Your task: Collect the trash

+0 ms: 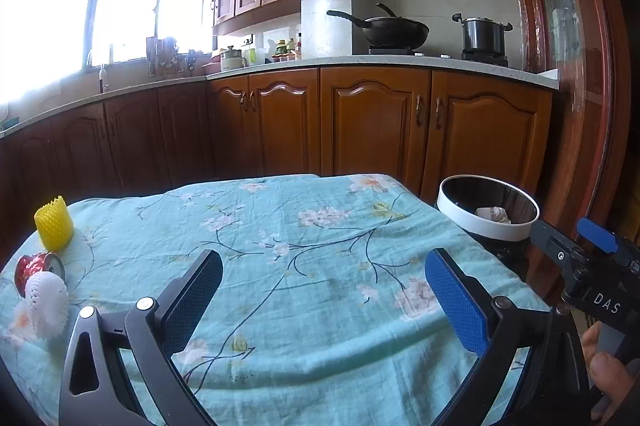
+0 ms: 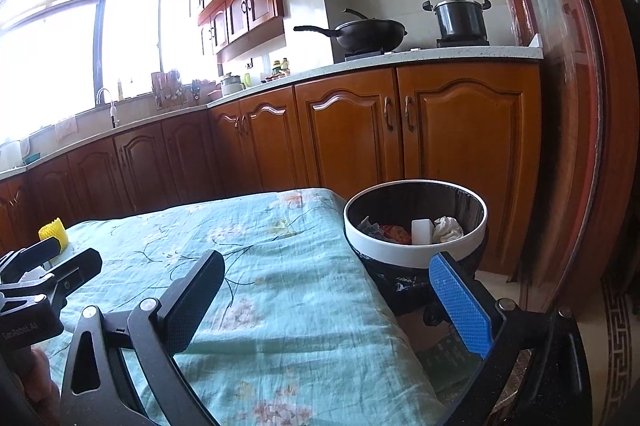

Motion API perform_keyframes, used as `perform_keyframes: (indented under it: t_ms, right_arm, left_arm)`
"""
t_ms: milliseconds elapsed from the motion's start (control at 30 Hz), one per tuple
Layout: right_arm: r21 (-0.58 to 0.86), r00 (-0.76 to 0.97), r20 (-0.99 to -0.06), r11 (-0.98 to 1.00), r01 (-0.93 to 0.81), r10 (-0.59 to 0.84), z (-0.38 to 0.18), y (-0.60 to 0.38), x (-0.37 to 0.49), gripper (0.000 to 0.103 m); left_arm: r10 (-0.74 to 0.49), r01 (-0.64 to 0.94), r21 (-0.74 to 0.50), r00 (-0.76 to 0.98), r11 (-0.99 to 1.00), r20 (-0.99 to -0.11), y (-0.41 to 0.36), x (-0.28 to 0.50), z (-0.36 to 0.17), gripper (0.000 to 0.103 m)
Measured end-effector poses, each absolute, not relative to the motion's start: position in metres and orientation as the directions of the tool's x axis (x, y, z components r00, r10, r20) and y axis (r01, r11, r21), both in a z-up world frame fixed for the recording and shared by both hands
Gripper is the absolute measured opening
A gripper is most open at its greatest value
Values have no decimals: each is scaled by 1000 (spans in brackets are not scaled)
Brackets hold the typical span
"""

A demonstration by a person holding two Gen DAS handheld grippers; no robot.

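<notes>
1. The table under a pale blue floral cloth (image 1: 320, 246) fills the lower frame, its middle bare, giving me open room to sweep across.
2. The round white-rimmed black-lined bin (image 2: 416, 246) stands just beyond the table's right edge, at centre right, already holding crumpled scraps.
3. My left gripper (image 1: 324, 302) and right gripper (image 2: 328, 302) both gape wide, holding nothing.
4. Remaining trash sits lower left: yellow foam sleeve (image 1: 54, 224), crushed red can (image 1: 36, 266), white foam net (image 1: 46, 304).
</notes>
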State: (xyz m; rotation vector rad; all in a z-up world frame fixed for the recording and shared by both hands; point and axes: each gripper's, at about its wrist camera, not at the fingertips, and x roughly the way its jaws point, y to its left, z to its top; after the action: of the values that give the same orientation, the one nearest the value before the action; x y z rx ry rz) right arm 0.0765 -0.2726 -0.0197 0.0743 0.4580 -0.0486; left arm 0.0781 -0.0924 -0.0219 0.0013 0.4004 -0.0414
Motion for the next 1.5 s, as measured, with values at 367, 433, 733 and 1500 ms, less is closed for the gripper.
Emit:
perform_keyframes:
  t_ms: [367, 433, 733, 1500]
  right_arm:
    - [60, 902, -431, 997, 57, -26, -17, -272, 75, 103]
    - [58, 903, -428, 997, 57, -26, -16, -272, 74, 103]
    - [61, 906, -423, 997, 55, -24, -14, -273, 73, 103]
    - [56, 911, -411, 997, 47, -20, -9, -270, 69, 103]
  left_arm:
    - [-42, 44, -5, 926, 999, -375, -86, 80, -22, 102]
    - [-43, 44, -4, 928, 999, -370, -85, 80, -22, 102]
    - [-55, 59, 2, 931, 998, -361, -83, 81, -25, 102]
    - [-71, 75, -3, 928, 997, -365, -79, 82, -24, 102]
